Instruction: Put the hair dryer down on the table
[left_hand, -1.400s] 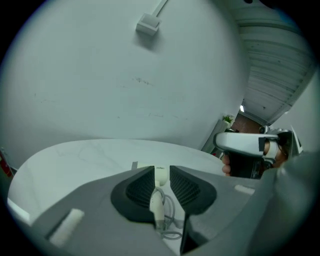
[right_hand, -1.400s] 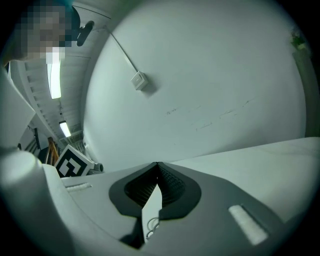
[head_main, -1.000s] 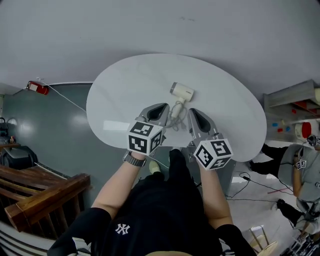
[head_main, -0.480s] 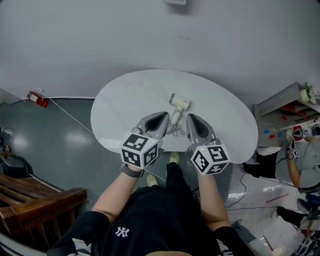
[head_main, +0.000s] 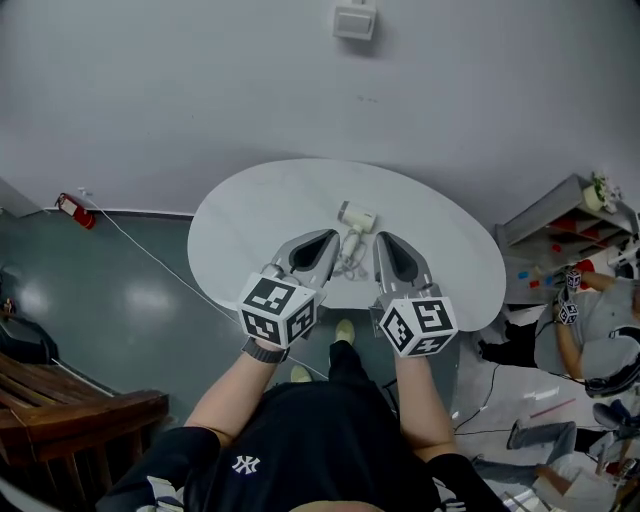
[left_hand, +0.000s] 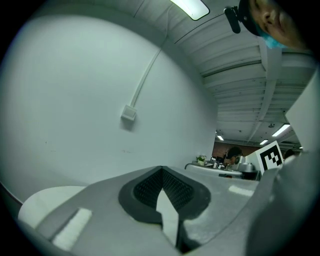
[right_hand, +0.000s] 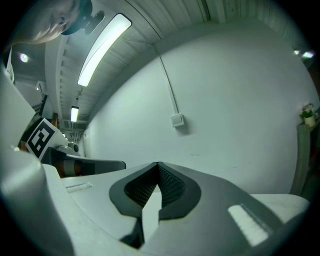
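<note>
A white hair dryer lies on the white oval table, its nozzle toward the far left and its cord bunched toward the near edge. My left gripper hovers over the table's near edge, left of the cord, shut and holding nothing. My right gripper is level with it on the cord's right, also shut and holding nothing. The hair dryer does not show in either gripper view. The left gripper and the right gripper both face the grey wall with jaws together.
A small white box is mounted on the wall behind the table. A red object with a cable lies on the floor at left. Dark wooden furniture stands at lower left. Shelves and a seated person are at right.
The head view has pulled up and back, so the table looks smaller. Both grippers stay shut side by side near the table's edge. The hair dryer has not moved on the table.
</note>
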